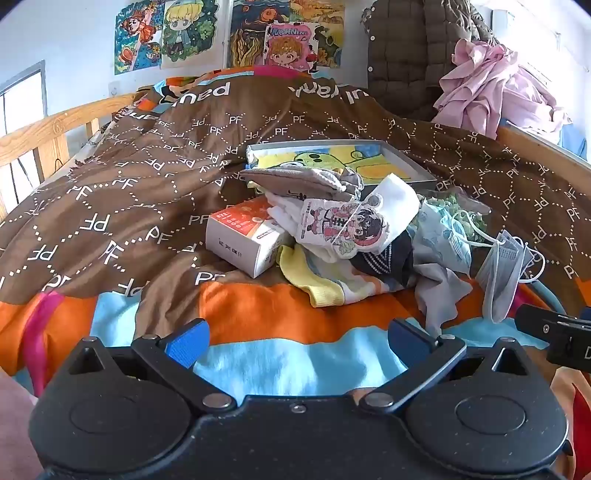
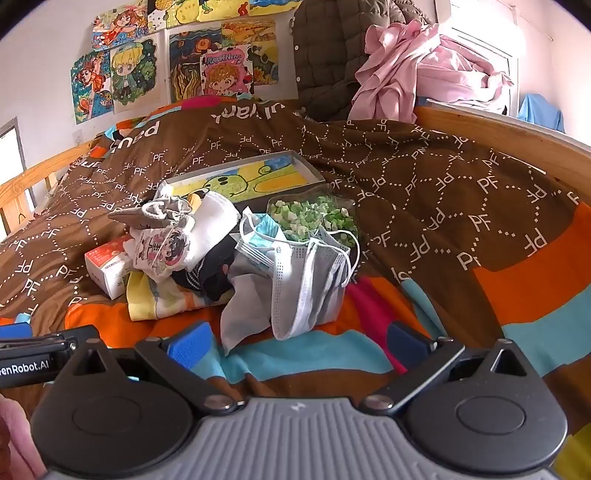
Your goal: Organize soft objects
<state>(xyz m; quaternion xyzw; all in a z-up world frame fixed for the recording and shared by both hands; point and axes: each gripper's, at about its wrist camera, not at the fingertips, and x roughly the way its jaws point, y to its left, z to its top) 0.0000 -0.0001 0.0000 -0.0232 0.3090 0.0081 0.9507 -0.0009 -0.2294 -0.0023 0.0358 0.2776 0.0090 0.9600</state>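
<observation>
On the bed [image 1: 258, 321], the pile of soft things [image 1: 354, 229] sits just ahead of my left fingers [image 1: 186, 341] and right fingers [image 2: 188, 343], all spread wide and empty, so I might snag a mask loop [image 2: 295, 240] and drag everything.

This was a home bedroom: a wooden-framed bed [image 1: 33, 136] lay under a brown patterned quilt [image 1: 147, 177], cartoon drawings [image 1: 173, 33] hung on the far wall, and a padded jacket [image 2: 325, 55] and pink clothes [image 2: 424, 66] were piled at the far right
</observation>
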